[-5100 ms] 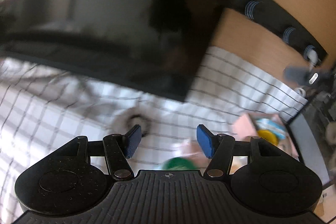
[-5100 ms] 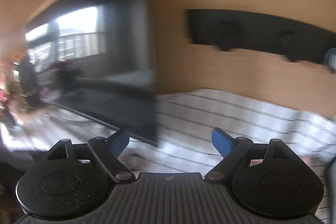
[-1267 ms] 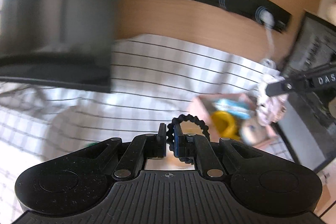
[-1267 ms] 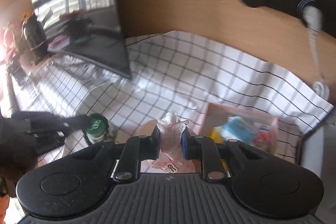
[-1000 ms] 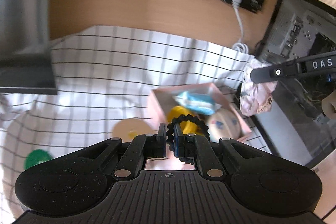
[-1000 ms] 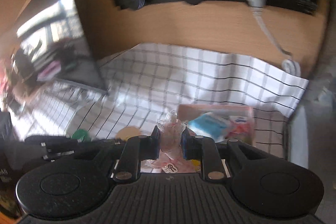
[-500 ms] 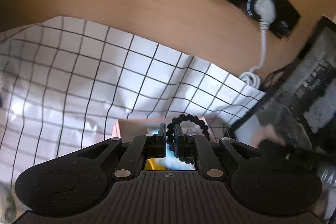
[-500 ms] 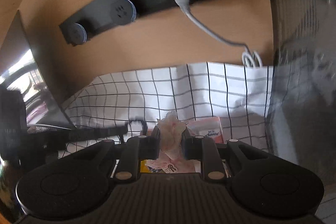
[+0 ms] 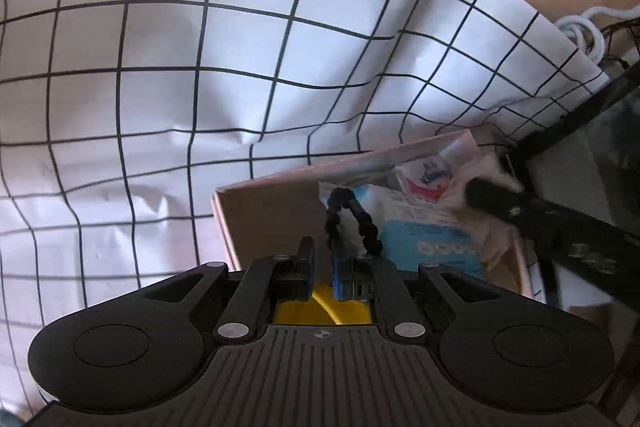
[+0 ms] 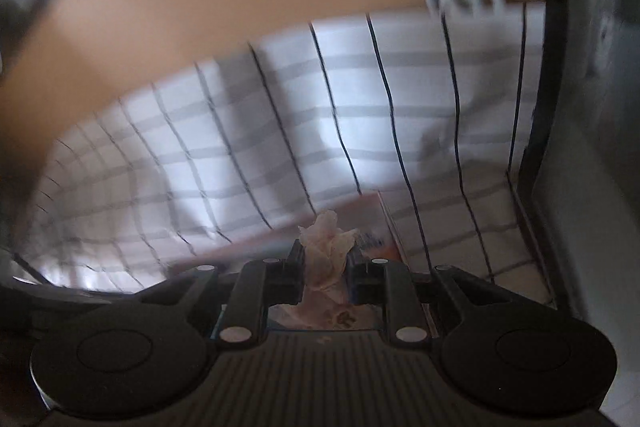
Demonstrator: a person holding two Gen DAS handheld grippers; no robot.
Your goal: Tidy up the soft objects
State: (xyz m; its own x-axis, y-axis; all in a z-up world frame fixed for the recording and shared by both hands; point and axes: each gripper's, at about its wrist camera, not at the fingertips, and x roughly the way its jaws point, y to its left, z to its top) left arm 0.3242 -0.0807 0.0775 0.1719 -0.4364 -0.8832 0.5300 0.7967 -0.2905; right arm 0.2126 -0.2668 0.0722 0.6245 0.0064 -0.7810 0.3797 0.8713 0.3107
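Observation:
My left gripper (image 9: 321, 269) is shut on a black beaded hair tie (image 9: 352, 219) and holds it just above the open pink box (image 9: 264, 211). In the box lie a blue-and-white tissue pack (image 9: 424, 227) and something yellow (image 9: 324, 311). My right gripper (image 10: 323, 269) is shut on a crumpled pale pink plastic bag (image 10: 326, 251), over the far right end of the same box (image 10: 376, 211). The right gripper's finger (image 9: 496, 199) shows in the left wrist view with the bag (image 9: 480, 167) beside it.
A white cloth with a black grid (image 9: 200, 67) covers the table. A wooden wall (image 10: 240, 7) rises behind it. A coiled white cable (image 9: 580, 27) lies at the back right. A dark monitor edge (image 10: 548, 107) stands close on the right.
Both grippers have dropped lower and closer over the pink box, still holding the hair tie and the bag. The right gripper's view is blurred from motion.

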